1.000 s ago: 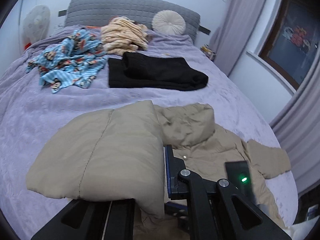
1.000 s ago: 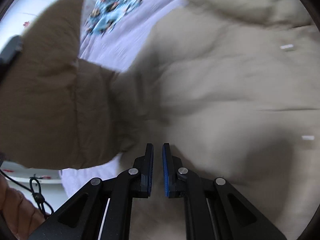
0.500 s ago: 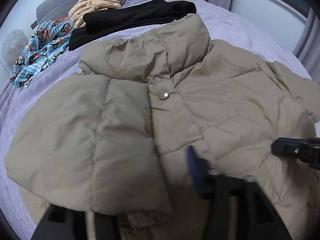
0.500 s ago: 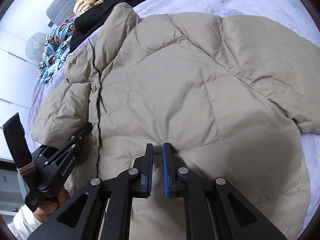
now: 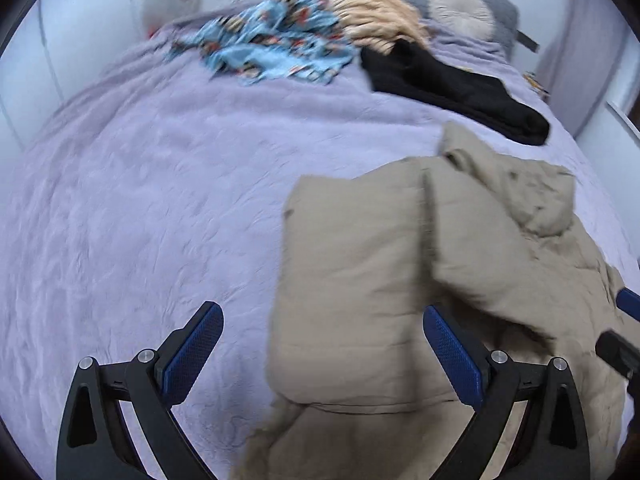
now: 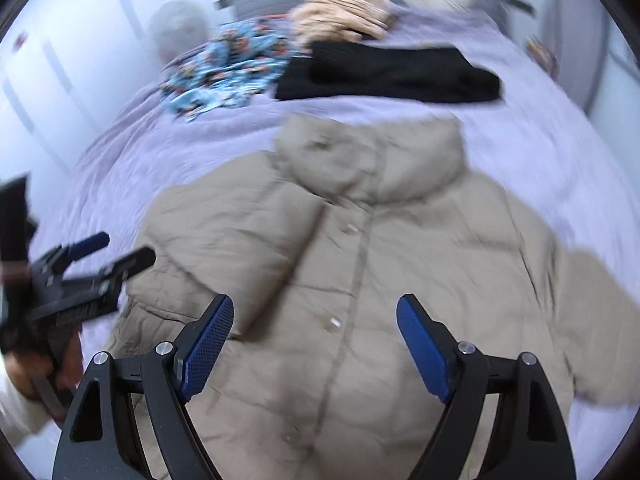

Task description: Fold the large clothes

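The beige quilted puffer jacket (image 6: 360,280) lies front-up on the lilac bed (image 5: 140,200), its left sleeve (image 5: 352,280) apparently folded inward to narrow it. Both the left hand-held gripper (image 5: 320,356) and right hand-held gripper (image 6: 316,344) have just opened, empty, above it.
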